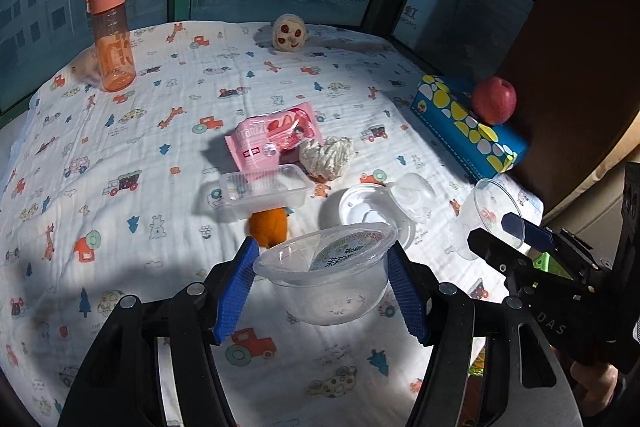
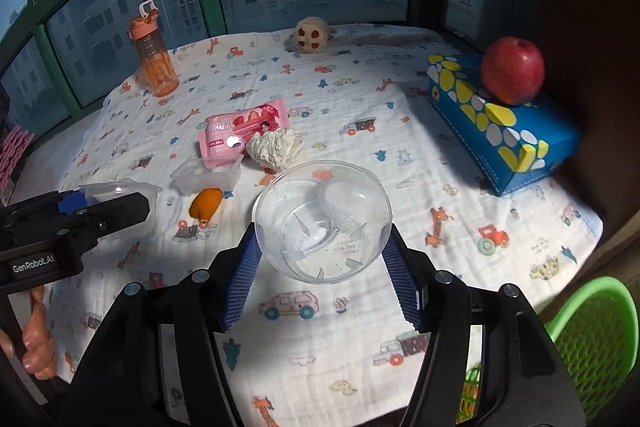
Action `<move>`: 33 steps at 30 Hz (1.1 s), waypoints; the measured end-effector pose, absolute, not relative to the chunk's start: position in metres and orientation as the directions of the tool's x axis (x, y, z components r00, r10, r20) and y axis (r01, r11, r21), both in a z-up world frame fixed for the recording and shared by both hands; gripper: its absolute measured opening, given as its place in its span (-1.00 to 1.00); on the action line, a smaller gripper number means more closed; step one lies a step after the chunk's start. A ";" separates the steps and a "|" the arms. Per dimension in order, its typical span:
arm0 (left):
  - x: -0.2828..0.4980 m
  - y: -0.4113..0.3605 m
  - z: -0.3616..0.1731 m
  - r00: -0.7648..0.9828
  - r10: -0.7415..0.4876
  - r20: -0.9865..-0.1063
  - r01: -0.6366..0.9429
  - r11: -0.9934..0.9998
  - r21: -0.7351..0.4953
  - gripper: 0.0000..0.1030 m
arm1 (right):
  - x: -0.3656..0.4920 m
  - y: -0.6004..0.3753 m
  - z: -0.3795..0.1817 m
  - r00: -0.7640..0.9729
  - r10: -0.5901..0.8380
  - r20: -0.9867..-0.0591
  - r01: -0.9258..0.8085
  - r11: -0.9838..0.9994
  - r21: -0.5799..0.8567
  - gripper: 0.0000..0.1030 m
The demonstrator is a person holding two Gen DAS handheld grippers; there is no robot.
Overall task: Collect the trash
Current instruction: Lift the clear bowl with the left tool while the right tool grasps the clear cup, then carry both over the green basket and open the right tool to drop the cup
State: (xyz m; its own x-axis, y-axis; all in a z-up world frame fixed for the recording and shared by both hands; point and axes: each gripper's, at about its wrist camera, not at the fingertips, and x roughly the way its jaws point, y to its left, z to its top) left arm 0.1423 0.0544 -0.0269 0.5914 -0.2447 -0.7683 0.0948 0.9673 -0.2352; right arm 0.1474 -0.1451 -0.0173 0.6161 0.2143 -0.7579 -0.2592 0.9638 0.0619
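Observation:
My left gripper (image 1: 322, 251) is shut on a clear plastic cup (image 1: 328, 291) with a peeled label lid inside, lifted above the cloth. My right gripper (image 2: 321, 235) is shut on a second, empty clear cup (image 2: 320, 203), also held off the table. Each gripper shows in the other's view: the right gripper (image 1: 494, 227) at the right edge, the left gripper (image 2: 116, 199) at the left edge. On the cloth lie a pink snack wrapper (image 1: 276, 139), a crumpled tissue (image 1: 326, 157), a clear tray (image 1: 266, 189), an orange peel (image 1: 270, 227) and loose white and clear lids (image 1: 376, 207).
A patterned cloth (image 2: 360, 115) covers the table. An orange bottle (image 2: 154, 61) stands back left, and a small round toy (image 2: 310, 37) sits at the back. An apple (image 2: 512, 71) rests on a blue tissue box (image 2: 500, 131). A green basket (image 2: 592, 339) is below the table's right edge.

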 end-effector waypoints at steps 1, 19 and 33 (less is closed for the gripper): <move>0.141 0.049 -0.025 0.591 -0.252 -0.766 0.105 0.966 -0.237 0.20 | 0.142 -0.150 -0.015 0.622 0.208 -0.755 -0.250 0.966 0.060 0.18; 0.117 -0.065 -0.004 0.545 -0.394 -0.740 0.332 0.912 -0.241 0.20 | 0.052 -0.262 0.002 0.672 0.001 -0.741 0.004 1.000 0.005 0.18; 0.098 -0.162 0.004 0.469 -0.478 -0.743 0.504 0.835 -0.220 0.20 | -0.004 -0.358 -0.001 0.642 -0.146 -0.752 0.226 0.974 0.004 0.19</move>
State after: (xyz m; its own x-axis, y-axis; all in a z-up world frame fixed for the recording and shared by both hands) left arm 0.0980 -0.1622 0.0040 0.4687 -0.4782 -0.7427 0.5036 0.8354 -0.2200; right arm -0.0037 -0.3584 -0.0011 0.6424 -0.1459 -0.7524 0.2260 0.9741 0.0040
